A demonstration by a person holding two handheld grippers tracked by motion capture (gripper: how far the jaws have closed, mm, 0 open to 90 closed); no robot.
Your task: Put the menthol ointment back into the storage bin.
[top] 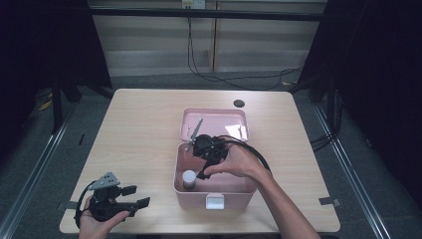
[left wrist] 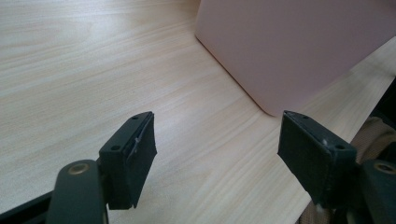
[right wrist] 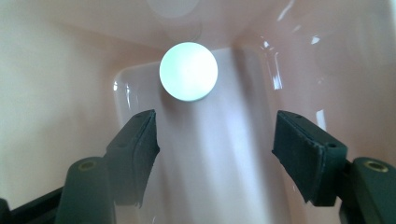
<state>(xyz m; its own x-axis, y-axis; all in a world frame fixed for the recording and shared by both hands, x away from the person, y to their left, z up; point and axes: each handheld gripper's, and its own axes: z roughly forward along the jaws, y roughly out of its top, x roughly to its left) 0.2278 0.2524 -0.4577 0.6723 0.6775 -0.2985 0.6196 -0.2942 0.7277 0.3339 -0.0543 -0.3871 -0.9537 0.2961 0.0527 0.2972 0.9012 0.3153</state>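
Above a pale wooden desk (top: pixel 139 129), a pink box (top: pixel 215 189) standing open, lid (top: pixel 215 123) tipped back behind it, white latch (top: pixel 215 201) on the near wall. Inside, near the front left corner, a small white-capped bottle (top: pixel 189 179), upright on the box floor, seen from above in the right gripper view as a bright round cap (right wrist: pixel 188 71) beyond the jaws. Right gripper (top: pixel 205 164) held over the box interior, pointing down into it, jaws wide apart with nothing between them, clear of the bottle. Left gripper (top: pixel 135 195) resting low at the near left corner of the desk, well apart from the box, jaws likewise spread and empty, aimed toward the box's pink side wall (left wrist: pixel 289 46).
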